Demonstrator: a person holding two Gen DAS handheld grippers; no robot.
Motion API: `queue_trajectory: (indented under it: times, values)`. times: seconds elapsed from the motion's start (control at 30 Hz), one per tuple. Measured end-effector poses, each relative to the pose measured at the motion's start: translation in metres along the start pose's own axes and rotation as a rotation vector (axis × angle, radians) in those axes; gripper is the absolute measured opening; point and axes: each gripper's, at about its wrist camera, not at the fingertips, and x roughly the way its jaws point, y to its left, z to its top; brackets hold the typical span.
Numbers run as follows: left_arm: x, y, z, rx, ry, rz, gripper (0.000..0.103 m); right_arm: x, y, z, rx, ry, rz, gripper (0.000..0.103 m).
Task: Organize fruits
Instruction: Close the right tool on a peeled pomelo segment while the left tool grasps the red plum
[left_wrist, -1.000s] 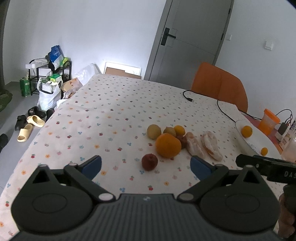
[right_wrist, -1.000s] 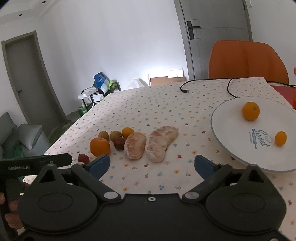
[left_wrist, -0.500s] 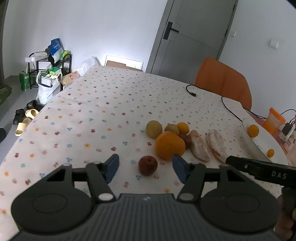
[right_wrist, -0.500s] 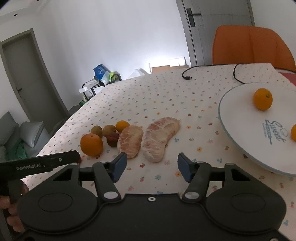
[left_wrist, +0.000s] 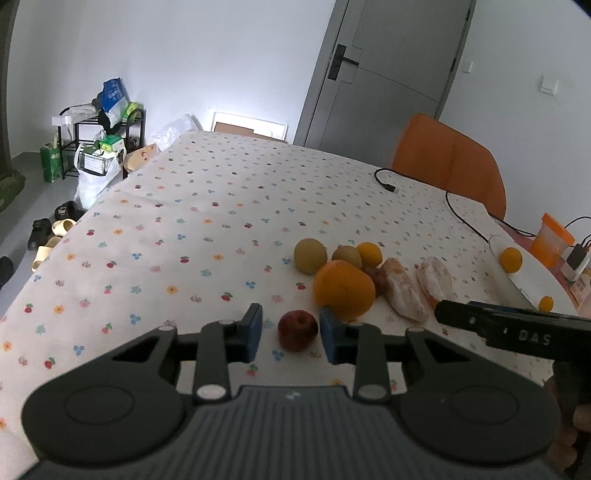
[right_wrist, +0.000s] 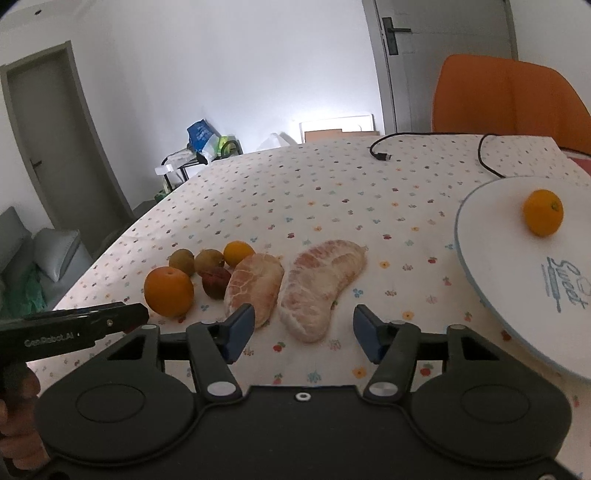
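Worktop (right_wrist: 332, 192) wears a fruit-dotted cloth; orange chair (right_wrist: 509, 96) behind it. Its plate (right_wrist: 517, 295) reads "Sweet". Left hand-held gripper (left_wrist: 291, 334) brackets the red apple (left_wrist: 297, 329), right hand-held gripper (right_wrist: 303, 326) gapes wide.

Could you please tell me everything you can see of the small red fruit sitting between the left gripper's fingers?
The small red fruit is round and dark red with a dull, slightly mottled skin and a shallow dimple on top, like a small apple or plum. It sits upright on the flower-print tablecloth, apart from the fruit pile, just in front of the large orange. The left gripper brackets it with its blue pads close on both sides; whether they touch cannot be told. Its underside is hidden.
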Motion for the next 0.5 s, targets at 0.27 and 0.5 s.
queue_trajectory:
  times: [0.27, 0.5]
  values:
    - [-0.003, 0.002, 0.001, 0.002, 0.010, 0.000, 0.021, -0.006, -0.002, -0.002, -0.007, 0.020, 0.018, 0.027]
    - [-0.011, -0.001, -0.004, -0.003, 0.010, -0.014, 0.021, -0.023, -0.001, -0.014, -0.012, 0.034, 0.024, 0.027]
